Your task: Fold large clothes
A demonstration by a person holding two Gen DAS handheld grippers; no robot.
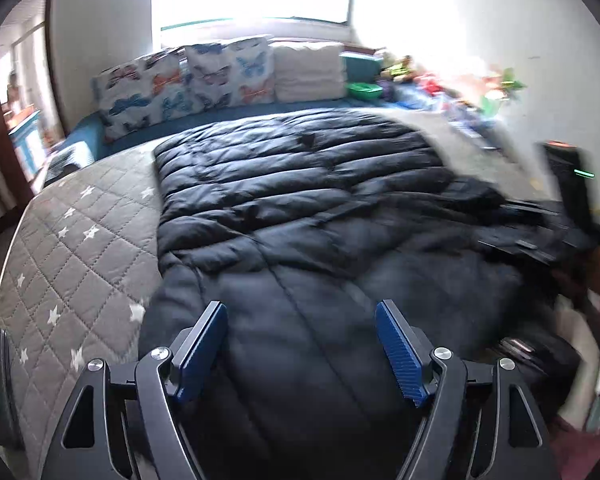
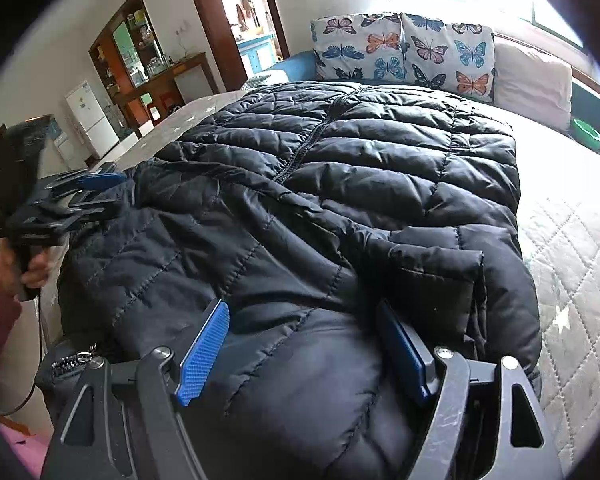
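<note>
A large black quilted puffer jacket point(image 1: 300, 192) lies spread on the bed, its near part folded over on itself; in the right wrist view the jacket point(image 2: 340, 168) fills the middle, zipper running up its centre. My left gripper point(image 1: 302, 320) is open, its blue pads wide apart above the jacket's near edge. It also shows at the left of the right wrist view point(image 2: 96, 190), beside the jacket's left edge. My right gripper point(image 2: 304, 320) is open, its pads standing to either side of a bulge of jacket fabric. It appears blurred at the right of the left wrist view point(image 1: 536, 232).
The bed has a grey quilted cover with white stars point(image 1: 72, 256). Butterfly-print pillows point(image 2: 404, 48) and a cream pillow point(image 2: 532, 80) line the far side. Toys and a green bowl point(image 1: 364, 90) sit at the far right. A cabinet and small white fridge point(image 2: 90, 116) stand by the wall.
</note>
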